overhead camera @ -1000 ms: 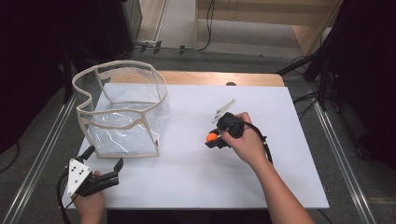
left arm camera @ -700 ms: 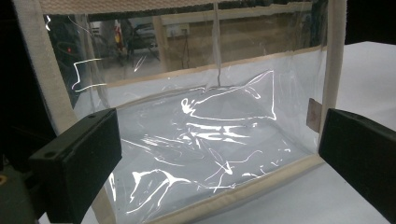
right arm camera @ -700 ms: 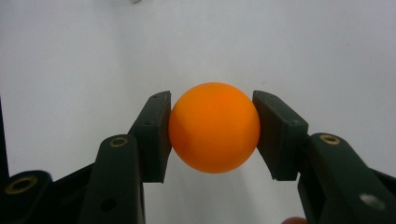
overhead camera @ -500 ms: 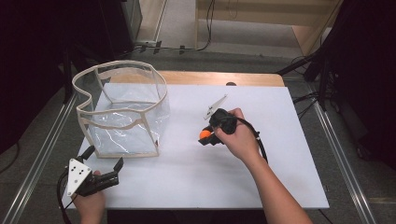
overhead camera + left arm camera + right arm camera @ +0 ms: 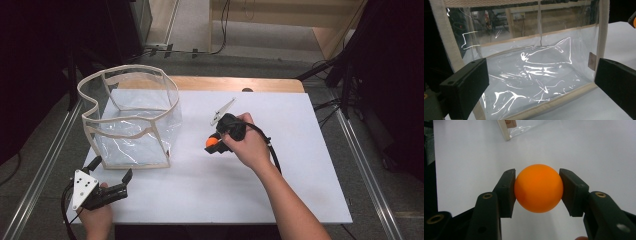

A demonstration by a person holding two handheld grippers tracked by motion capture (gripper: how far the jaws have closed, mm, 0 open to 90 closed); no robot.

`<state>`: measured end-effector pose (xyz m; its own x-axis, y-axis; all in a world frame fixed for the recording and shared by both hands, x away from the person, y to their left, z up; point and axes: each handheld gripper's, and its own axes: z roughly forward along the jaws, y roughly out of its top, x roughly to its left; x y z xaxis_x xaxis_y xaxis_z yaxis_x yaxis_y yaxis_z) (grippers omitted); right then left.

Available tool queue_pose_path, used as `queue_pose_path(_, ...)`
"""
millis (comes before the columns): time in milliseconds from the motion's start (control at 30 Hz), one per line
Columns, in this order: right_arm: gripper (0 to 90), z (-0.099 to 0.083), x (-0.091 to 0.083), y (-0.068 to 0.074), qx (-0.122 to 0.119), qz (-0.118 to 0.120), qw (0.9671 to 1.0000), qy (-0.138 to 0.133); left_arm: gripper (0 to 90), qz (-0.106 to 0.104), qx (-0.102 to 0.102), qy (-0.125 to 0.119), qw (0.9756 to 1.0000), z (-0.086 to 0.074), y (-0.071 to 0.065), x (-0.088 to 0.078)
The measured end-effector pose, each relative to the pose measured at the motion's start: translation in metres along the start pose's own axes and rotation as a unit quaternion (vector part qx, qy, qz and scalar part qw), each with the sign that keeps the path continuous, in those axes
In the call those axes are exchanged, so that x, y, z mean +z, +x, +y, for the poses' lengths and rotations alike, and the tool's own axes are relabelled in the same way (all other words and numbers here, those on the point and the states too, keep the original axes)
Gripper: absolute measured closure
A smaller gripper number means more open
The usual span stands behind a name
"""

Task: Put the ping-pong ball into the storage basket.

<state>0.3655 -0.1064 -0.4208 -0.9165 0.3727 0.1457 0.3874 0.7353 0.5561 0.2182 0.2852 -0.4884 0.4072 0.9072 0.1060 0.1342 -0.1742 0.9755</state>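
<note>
An orange ball [image 5: 538,188] sits squeezed between both black pads of my right gripper [image 5: 537,191]. From the high view that gripper [image 5: 214,145] hangs over the middle of the white table, the ball [image 5: 212,142] at its tip, pointing left toward a clear plastic bag [image 5: 131,120] with beige trim. My left gripper [image 5: 111,170] rests near the table's front left corner, open, just in front of the bag. In the left gripper view the bag [image 5: 534,65] stands close ahead between the wide-apart jaws, which touch nothing.
The white table top [image 5: 280,175] ends in a wooden strip [image 5: 235,84] at the back. Metal rails [image 5: 365,170] run along both sides. A cable [image 5: 272,150] trails from the right gripper over the wrist. Dark equipment stands behind.
The right hand has carried the ball leftward and slightly up, closer to the bag. The left gripper has stayed where it was.
</note>
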Motion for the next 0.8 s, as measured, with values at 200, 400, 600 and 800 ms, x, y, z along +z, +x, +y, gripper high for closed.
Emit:
queue_pose_path(200,47.6,0.008,0.001,0.002,-0.005,0.001,1.0,-0.001,0.1,0.0,-0.002,0.0,1.0,0.0,0.0,0.0)
queue_pose_path(400,47.6,0.014,0.001,0.002,-0.012,0.004,0.9999,-0.005,0.1,-0.001,-0.001,0.0,1.0,0.0,0.0,0.0)
queue_pose_path(600,47.6,0.019,0.0,0.003,-0.011,0.006,0.9999,-0.006,0.1,-0.001,-0.001,0.0,1.0,0.0,0.0,0.0)
queue_pose_path(800,47.6,0.026,0.0,0.004,-0.017,0.009,0.9998,-0.009,0.1,-0.001,-0.001,0.0,1.0,0.0,0.0,0.0)
